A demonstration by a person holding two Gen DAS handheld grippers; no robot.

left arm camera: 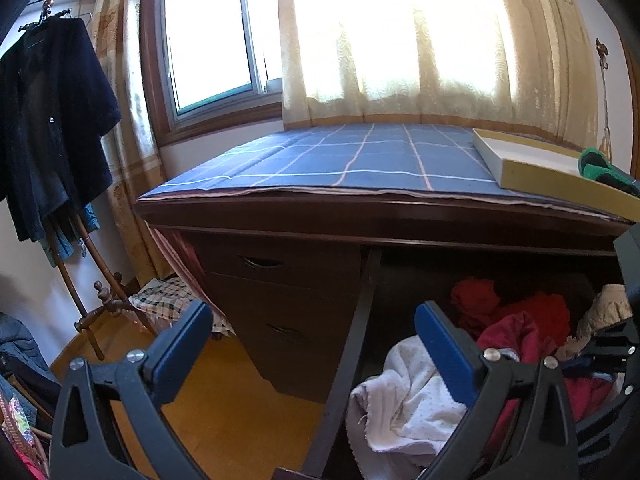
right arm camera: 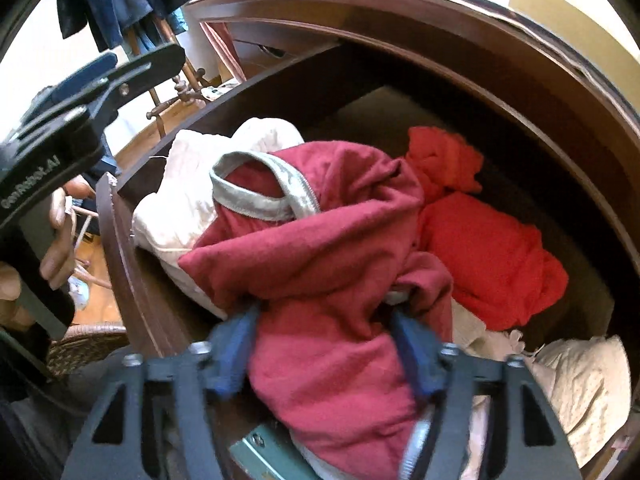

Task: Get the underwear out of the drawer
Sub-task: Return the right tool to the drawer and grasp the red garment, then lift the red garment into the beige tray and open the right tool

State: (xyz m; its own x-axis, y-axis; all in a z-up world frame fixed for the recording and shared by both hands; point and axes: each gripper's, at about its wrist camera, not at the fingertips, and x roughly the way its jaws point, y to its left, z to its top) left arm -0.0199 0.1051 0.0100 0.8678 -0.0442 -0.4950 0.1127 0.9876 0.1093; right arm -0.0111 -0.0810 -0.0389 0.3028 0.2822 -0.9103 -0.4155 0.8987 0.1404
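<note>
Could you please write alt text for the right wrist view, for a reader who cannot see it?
The right gripper straddles dark red underwear with a grey waistband in an open wooden drawer, among white and bright red garments. The left gripper hangs at upper left.

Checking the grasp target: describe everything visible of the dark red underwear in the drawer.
The dark red underwear is soft, fleecy-looking fabric with a grey waistband looped open on top. It lies crumpled in the open drawer, heaped over a white garment and beside a brighter red cloth. The right gripper straddles its near end, blue pads against the fabric on both sides. The left gripper is open, clear of it.
</note>
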